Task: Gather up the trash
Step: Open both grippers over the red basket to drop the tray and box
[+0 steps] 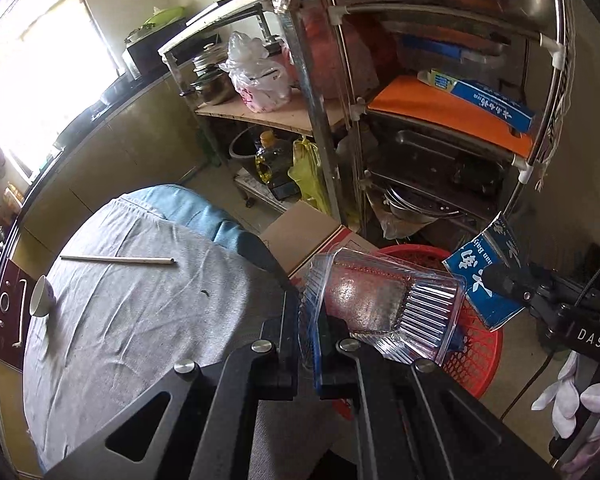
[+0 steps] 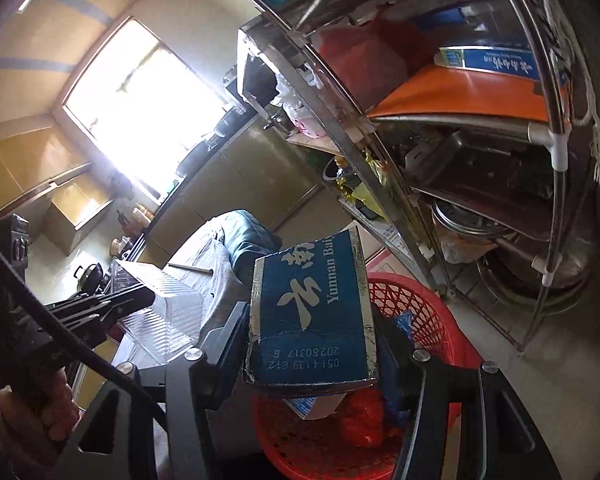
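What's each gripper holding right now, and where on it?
Left gripper is shut on the thin edge of the clear plastic tray. Right gripper clamps the blue carton across its two side faces, near its lower end.

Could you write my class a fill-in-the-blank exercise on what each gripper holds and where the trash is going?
1. The left gripper is shut on a clear plastic ____.
2. The right gripper grips a ____ carton printed with white lettering.
3. Both items hang over a ____ mesh basket.
4. On the grey tablecloth lie a thin stick and a small ____.

Missing words: tray; blue; red; cup
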Tool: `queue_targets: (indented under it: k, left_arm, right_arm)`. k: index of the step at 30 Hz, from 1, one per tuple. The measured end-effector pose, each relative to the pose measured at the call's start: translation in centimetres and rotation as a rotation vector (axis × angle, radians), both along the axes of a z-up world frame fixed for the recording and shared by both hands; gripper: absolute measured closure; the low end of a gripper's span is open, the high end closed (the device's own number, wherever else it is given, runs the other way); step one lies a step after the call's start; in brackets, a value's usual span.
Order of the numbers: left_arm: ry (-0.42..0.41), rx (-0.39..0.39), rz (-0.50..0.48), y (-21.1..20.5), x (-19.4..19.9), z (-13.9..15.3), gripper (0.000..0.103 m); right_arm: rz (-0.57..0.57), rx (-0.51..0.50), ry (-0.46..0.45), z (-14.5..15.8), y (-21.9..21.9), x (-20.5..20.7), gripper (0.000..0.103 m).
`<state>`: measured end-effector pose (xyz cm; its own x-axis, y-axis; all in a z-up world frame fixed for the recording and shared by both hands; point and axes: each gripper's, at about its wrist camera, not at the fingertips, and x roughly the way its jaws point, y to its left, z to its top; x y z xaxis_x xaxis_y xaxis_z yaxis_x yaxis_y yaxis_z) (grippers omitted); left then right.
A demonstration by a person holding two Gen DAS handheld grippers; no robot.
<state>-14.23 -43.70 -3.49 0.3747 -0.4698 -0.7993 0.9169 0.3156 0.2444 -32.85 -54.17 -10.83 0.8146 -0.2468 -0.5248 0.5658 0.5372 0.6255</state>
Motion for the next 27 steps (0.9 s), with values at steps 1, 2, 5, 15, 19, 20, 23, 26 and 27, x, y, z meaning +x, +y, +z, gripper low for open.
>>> queue_targets:
  k: [1, 2, 5, 15, 19, 20, 23, 26, 27]
  left_arm:
    - [0.002, 0.005, -0.004, -0.2, -0.1, -0.3, 0.097]
    - [0.004, 0.01, -0.007, -0.3, -0.2, -0.5, 0.097]
    - [0.009, 0.02, -0.017, -0.7, -0.4, -1.2, 0.097]
    - [0.031, 0.037, -0.045, -1.9, -1.0, -2.8, 0.097]
    - [0.034, 0.043, -0.053, -2.2, -1.1, -3.3, 0.097]
    - [0.032, 0.045, -0.054, -2.3, -1.2, -3.3, 0.097]
    - [0.032, 0.047, -0.06, -2.4, -1.2, -3.5, 0.097]
    - [0.028, 0.051, -0.066, -2.4, -1.3, -3.6, 0.097]
    - [0.027, 0.054, -0.067, -2.4, -1.3, -3.6, 0.097]
  right_arm:
    - [-0.002, 0.009, -0.001, -0.3, -0.1, 0.0, 0.043]
    - [-0.002, 0.017, -0.002, -0.5, -0.3, 0.0, 0.043]
    - [-0.007, 0.039, -0.011, -1.1, -0.7, 0.1, 0.043]
    - [-0.023, 0.092, -0.041, -2.2, -1.3, 0.2, 0.043]
    - [-0.025, 0.098, -0.039, -2.4, -1.4, 0.3, 0.043]
    - [-0.026, 0.099, -0.039, -2.4, -1.4, 0.3, 0.043]
    - [-0.034, 0.104, -0.039, -2.5, -1.5, 0.0, 0.043]
    - [-0.043, 0.107, -0.041, -2.6, -1.7, -0.2, 0.043]
    - [-0.044, 0.106, -0.04, -2.5, -1.8, -0.2, 0.043]
